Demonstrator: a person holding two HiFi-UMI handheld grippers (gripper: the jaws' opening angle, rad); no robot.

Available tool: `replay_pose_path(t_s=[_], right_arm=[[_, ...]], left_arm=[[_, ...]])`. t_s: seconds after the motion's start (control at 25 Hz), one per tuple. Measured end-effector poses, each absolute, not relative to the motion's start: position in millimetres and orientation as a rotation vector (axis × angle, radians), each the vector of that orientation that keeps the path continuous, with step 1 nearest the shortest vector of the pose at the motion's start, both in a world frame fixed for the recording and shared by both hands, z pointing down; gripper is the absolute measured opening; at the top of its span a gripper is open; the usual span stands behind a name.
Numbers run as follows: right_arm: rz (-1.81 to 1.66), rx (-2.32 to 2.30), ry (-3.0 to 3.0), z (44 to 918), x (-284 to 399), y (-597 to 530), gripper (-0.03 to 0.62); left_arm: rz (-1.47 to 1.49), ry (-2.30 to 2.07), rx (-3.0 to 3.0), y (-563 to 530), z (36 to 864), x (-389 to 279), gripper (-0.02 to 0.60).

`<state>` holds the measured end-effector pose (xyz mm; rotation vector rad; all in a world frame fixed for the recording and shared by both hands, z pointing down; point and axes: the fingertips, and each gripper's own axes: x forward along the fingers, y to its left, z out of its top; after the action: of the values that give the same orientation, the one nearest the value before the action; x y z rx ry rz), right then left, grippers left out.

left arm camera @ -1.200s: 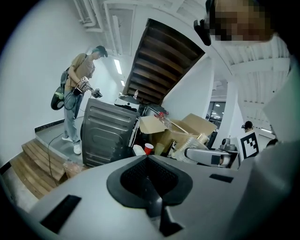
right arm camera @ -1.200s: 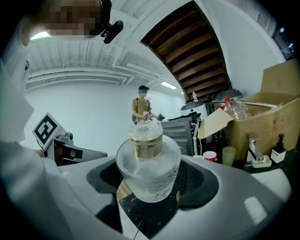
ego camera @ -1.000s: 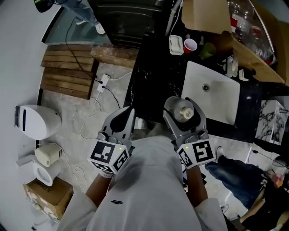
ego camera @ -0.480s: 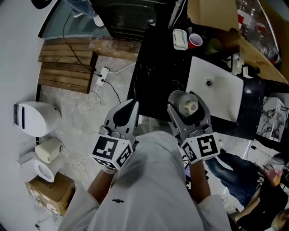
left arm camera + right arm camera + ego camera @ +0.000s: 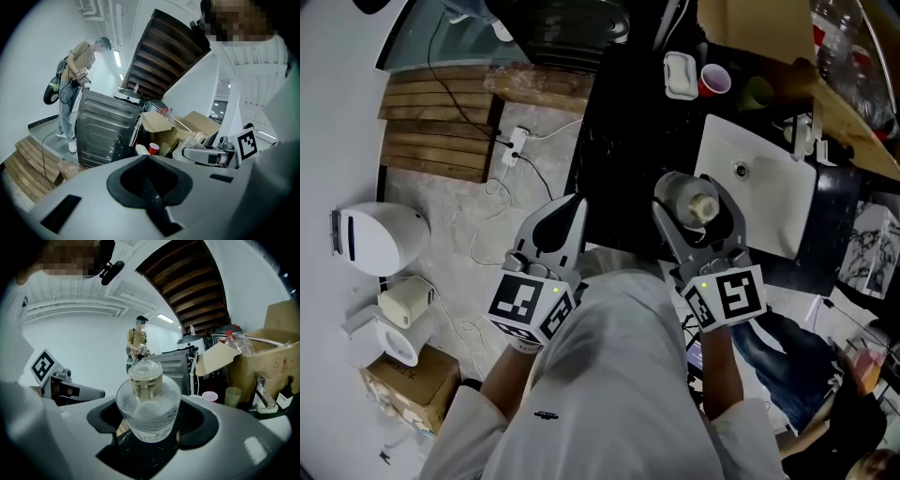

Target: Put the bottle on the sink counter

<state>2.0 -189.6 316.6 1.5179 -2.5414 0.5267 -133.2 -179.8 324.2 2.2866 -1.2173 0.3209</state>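
A clear glass bottle with a gold neck and a clear stopper is held upright in my right gripper, which is shut on it; in the right gripper view the bottle fills the space between the jaws. It hangs over the near edge of the black sink counter, just left of the white sink basin. My left gripper is shut with nothing in it, held over the floor beside the counter's left edge; the left gripper view shows its closed jaws.
On the counter's far end are a white soap dish, a red cup and a green cup, with a cardboard box behind. A faucet stands at the basin. A white toilet, wooden pallet and power cable occupy the floor at left.
The view has shifted slightly; both grippers and the bottle have edged forward toward the counter and sink. The grip on the bottle is unchanged.
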Motion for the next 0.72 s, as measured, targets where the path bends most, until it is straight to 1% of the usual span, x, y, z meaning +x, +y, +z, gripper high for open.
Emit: replay_pose_path(t_s=[0.44, 0.72], right_arm=[[0.483, 1.47, -2.54, 326, 13, -259, 0.345], [0.529, 1.44, -2.467, 344, 12, -306, 0.345]], left_arm=[[0.35, -1.221, 2.241, -226, 346, -118, 0.008], [0.372, -1.223, 2.22, -258, 355, -112, 0.007]])
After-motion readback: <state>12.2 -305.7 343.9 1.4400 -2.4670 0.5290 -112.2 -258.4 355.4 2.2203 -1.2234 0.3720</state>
